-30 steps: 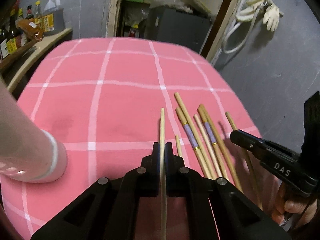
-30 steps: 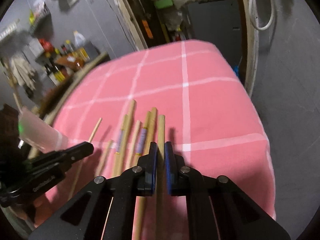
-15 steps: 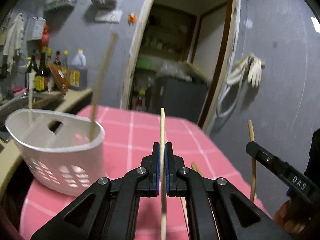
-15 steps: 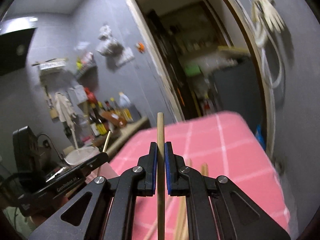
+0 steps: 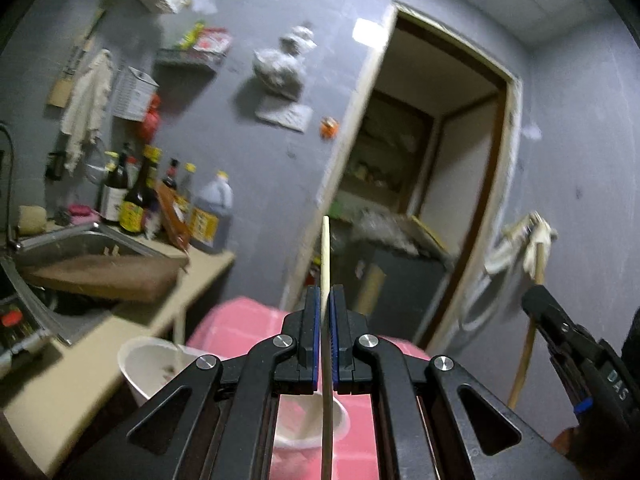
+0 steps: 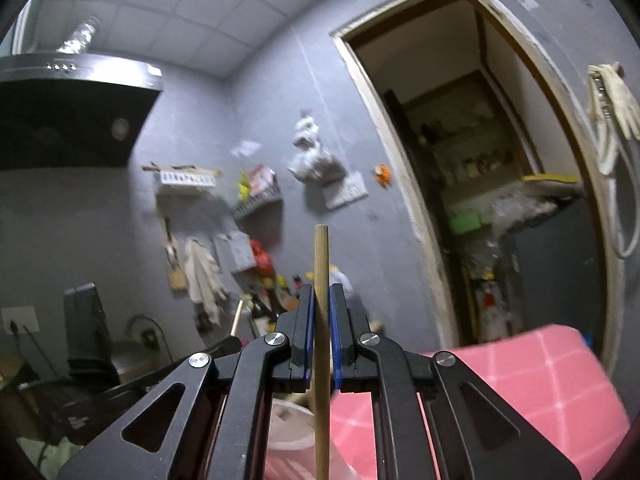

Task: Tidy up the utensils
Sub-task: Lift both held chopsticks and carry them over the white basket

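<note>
My left gripper (image 5: 325, 294) is shut on a pale wooden chopstick (image 5: 325, 252) that points up and forward. Below it the white utensil basket (image 5: 148, 368) stands on the pink checked table (image 5: 236, 328), partly hidden by my fingers. My right gripper (image 6: 321, 292) is shut on a darker wooden chopstick (image 6: 321, 256), also raised upright. It also shows at the right of the left wrist view (image 5: 538, 300), with its chopstick (image 5: 524, 356) hanging below. The basket (image 6: 292, 424) shows low in the right wrist view. The loose chopsticks on the table are out of view.
A counter (image 5: 120, 320) with a sink (image 5: 68, 248), a cutting board (image 5: 104, 276) and several sauce bottles (image 5: 136, 196) lies left of the table. A doorway (image 5: 432, 208) opens behind it. Gloves and a hose (image 5: 520, 240) hang on the right wall.
Both grippers lifted their chopsticks off the table and tilted upward; the views swung from the tabletop to the wall and doorway. The basket dropped low in the left wrist view.
</note>
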A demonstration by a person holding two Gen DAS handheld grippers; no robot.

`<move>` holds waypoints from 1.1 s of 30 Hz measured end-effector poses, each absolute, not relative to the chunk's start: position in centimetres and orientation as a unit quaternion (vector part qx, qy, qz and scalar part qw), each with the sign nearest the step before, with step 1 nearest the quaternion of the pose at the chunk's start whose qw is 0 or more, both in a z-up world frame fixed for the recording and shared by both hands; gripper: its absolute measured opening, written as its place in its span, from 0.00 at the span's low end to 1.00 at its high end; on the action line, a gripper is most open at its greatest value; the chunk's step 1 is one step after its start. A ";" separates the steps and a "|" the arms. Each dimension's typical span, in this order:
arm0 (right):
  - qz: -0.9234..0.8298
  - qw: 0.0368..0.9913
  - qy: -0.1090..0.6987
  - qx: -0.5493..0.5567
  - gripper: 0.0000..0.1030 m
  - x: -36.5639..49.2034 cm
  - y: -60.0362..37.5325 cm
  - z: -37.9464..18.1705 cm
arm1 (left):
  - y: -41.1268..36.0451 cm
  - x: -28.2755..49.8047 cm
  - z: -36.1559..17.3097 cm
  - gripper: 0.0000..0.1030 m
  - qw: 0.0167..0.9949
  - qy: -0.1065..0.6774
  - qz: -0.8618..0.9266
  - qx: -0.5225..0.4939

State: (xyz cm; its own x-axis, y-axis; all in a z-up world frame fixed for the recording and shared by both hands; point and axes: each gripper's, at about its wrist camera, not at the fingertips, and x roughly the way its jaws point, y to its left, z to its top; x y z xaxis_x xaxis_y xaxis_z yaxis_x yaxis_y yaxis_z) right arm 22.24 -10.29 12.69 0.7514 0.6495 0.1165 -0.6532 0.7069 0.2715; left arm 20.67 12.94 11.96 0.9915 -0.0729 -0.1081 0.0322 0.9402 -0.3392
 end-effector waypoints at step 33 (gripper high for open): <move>0.308 0.930 -0.125 0.155 0.05 27.1 -3.5 10.6 | 22.7 24.5 8.9 0.03 0.976 -0.042 0.087 -0.194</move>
